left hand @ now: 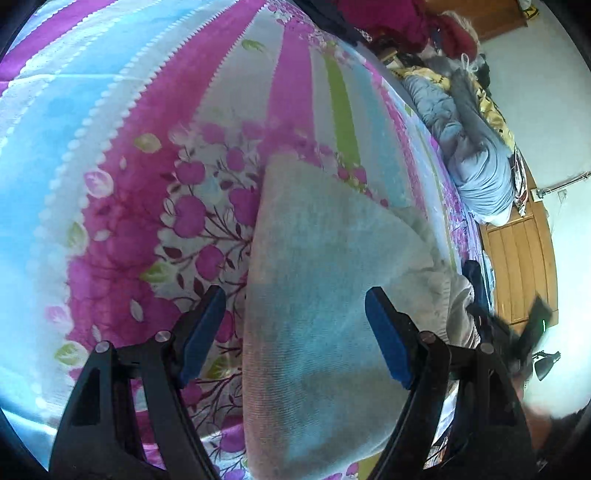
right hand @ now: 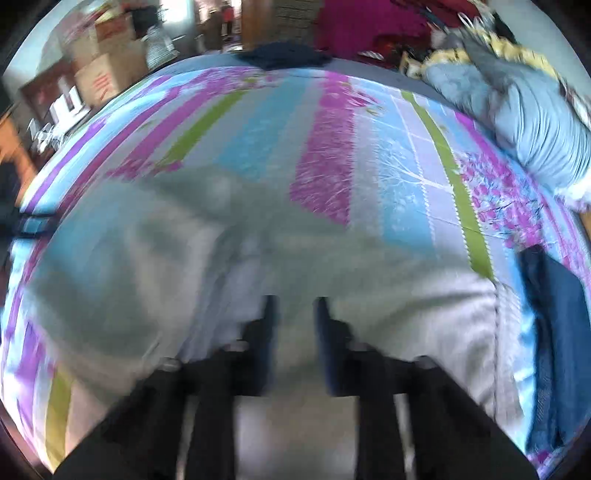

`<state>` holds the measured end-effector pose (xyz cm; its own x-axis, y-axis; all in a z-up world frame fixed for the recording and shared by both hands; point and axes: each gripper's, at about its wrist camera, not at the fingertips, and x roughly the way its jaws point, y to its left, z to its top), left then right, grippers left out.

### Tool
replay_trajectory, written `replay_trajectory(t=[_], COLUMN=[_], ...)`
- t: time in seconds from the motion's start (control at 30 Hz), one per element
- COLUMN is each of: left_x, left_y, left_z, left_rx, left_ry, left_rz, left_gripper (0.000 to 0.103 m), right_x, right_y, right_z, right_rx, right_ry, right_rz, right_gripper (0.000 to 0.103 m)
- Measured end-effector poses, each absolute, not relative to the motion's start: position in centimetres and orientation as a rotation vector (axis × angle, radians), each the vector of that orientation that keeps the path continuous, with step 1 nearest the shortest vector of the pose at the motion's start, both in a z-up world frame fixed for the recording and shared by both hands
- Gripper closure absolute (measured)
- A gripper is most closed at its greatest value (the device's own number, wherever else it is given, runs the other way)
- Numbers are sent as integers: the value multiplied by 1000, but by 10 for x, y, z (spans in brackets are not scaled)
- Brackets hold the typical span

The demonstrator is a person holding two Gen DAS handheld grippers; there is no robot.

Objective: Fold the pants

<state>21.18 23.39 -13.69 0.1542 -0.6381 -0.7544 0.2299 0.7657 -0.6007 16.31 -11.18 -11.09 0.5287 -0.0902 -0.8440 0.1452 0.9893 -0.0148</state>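
Observation:
Light grey pants (left hand: pixel 314 240) lie on the flowered, striped bedspread (left hand: pixel 147 147), one narrow end pointing away from me. My left gripper (left hand: pixel 295 295) hangs open just above that cloth, its blue pads (left hand: pixel 207 332) wide apart and touching nothing. The right wrist view is blurred. It shows the wider part of the pants (right hand: pixel 147 258) spread over the bedspread (right hand: pixel 325 147). My right gripper (right hand: pixel 296 300) has its jaws drawn close together, with a ridge of the grey cloth pinched between them and folds running out from the tips.
A blue-grey padded jacket (right hand: pixel 535 129) and a heap of red and dark clothes (right hand: pixel 369 29) lie along the far edge of the bed. A dark blue garment (right hand: pixel 554 314) sits at the right. Cardboard boxes (right hand: pixel 103 74) stand beyond the bed on the left. Wooden boards (left hand: pixel 517 258) show past the bed's right side.

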Motion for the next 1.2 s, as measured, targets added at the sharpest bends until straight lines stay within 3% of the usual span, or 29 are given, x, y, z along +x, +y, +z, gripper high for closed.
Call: replay_trajectory(t=[0.27,0.53,0.57,0.67,0.73,0.77,0.87,0.93,1.0,1.07,1.1,1.2], left_x=[212,213,213,214,222,229,256,277,282,283,283,281], left_y=[232,228,228,227,225,223,222,219,211,196,191,180], left_z=[-139,-138,-139,-138,-132,-125,-120,-135,-141,-140,-140,-142], left_rx=[-374,-353,-356,-350,-368,-361,-324,-349,-310,-253,-242,-168], left_ry=[1245,1245,1245,1254,1265,1241,1212,1286,1303,1303,1313,1314], left_rz=[-631,-634,-635,-648,-690,-716,-709,-718,-739,-793,-815,-851], left_gripper=[24,24,24,22,22,22,22,22,22,23,24,42], right_x=[217,151,142,119,113,110,106,105,105,106,106,102], right_y=[-108,-75,-73,-69,-64,-61,-38,-13,24,57,76,138], right_z=[-154,-164,-164,-161,-148,-140,-117,-106,-103,-101,-101,-106], right_rx=[8,-128,-132,-152,-183,-188,-173,-180,-262,-336,-366,-442], right_ry=[1026,1082,1097,1127,1108,1080,1010,974,933,893,867,795], right_rz=[-100,-133,-129,-126,-144,-143,-62,22,117,200,251,370], right_gripper=[85,80,75,72,61,51,47,43,32,31,31,30])
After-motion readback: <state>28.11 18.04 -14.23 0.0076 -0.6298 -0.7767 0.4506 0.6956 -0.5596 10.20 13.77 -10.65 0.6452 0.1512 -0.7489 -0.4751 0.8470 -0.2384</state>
